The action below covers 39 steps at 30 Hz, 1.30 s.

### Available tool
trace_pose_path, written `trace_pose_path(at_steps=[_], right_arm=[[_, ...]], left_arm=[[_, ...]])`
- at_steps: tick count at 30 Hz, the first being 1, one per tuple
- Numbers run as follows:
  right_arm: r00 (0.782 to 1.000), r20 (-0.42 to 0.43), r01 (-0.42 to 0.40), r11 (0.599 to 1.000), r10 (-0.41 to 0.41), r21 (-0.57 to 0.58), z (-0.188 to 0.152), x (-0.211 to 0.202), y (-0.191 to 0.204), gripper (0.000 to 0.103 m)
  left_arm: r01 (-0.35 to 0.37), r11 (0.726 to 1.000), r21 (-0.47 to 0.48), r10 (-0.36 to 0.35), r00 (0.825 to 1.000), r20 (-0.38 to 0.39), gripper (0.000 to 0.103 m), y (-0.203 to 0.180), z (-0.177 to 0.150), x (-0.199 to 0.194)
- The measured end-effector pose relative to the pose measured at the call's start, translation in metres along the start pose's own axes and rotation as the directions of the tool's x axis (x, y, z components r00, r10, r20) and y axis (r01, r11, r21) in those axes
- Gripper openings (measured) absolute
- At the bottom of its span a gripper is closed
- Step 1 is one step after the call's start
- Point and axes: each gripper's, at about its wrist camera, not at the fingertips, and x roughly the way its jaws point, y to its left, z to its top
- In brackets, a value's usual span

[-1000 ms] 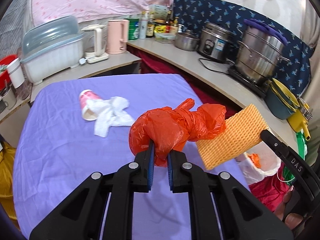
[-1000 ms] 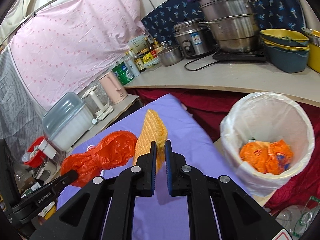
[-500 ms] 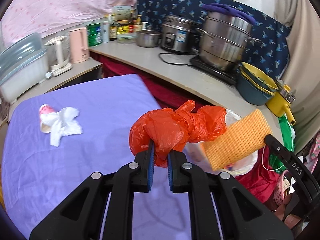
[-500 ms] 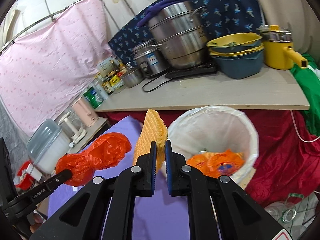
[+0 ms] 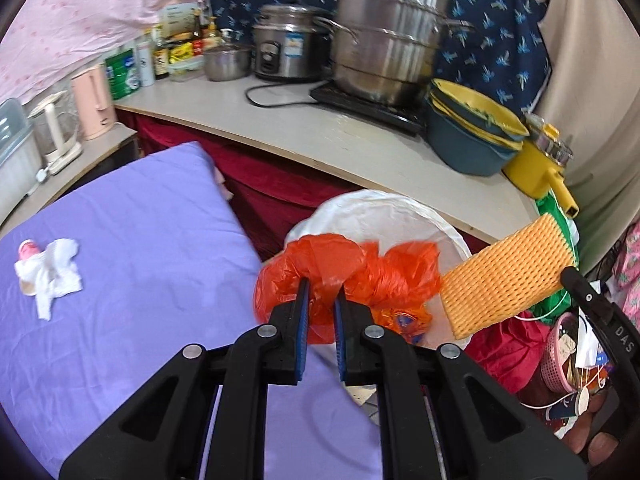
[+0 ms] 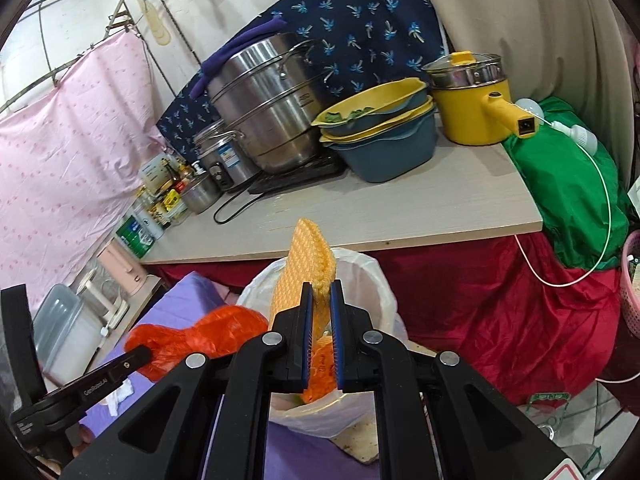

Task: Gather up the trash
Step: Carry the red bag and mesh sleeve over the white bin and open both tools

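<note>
My left gripper (image 5: 320,286) is shut on a crumpled orange plastic bag (image 5: 392,272) and holds it over the white-lined trash bin (image 5: 384,210), just past the table's edge. In the right wrist view the same orange bag (image 6: 208,334) hangs at the lower left. My right gripper (image 6: 320,292) is shut on a yellow foam net sleeve (image 6: 306,256), above the bin's rim (image 6: 370,276); the sleeve (image 5: 508,276) also shows at the right of the left wrist view. Orange trash (image 5: 400,318) lies inside the bin. A pink cup with white tissue (image 5: 48,272) remains on the purple table (image 5: 140,240).
A wooden counter (image 5: 360,136) behind the bin carries a steel steamer pot (image 5: 392,40), a rice cooker (image 5: 288,48), stacked basins (image 5: 476,136) and a yellow pot (image 6: 472,108). Red cloth (image 6: 500,316) drapes below it. A pink basket (image 5: 560,352) and a green bag (image 6: 572,196) stand to the right.
Both grippers have swept from above the purple table toward the right, carrying the orange bag and the foam sleeve to above the bin. The cup and tissue stayed behind on the table.
</note>
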Motion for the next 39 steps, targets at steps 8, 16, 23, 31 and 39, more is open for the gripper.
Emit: trace_pose_path(at_steps=[8,16,23,31,39], right_arm=[[0.999,-0.025,0.020,1.000,-0.020,0.003,-0.002,0.020,-0.008,0.009],[0.999,-0.050,-0.002,1.000,0.001,-0.013,-0.003,0.042,0.005,0.009],[0.997,-0.077,-0.020,0.999,0.018,-0.025,-0.005,0.062,0.021,0.009],[0.995,-0.093,-0.026,0.999,0.023,-0.034,-0.007,0.081,0.037,0.015],[0.996,-0.085,-0.041,0.998,0.037,-0.045,-0.007,0.075,0.050,0.025]], left_arm=[[0.029,1.000,0.005,-0.029,0.999,-0.031,0.014,-0.020,0.005,0.035],[-0.012,0.999,-0.045,0.014,0.999,0.032,0.055,-0.001,0.013,0.028],[-0.063,0.994,-0.089,0.066,0.997,0.031,0.065,0.029,0.009,0.023],[-0.099,0.991,-0.086,0.103,0.994,0.044,0.067,0.048,0.001,0.014],[-0.125,0.986,-0.109,0.131,0.990,0.050,0.073,0.066,-0.007,0.007]])
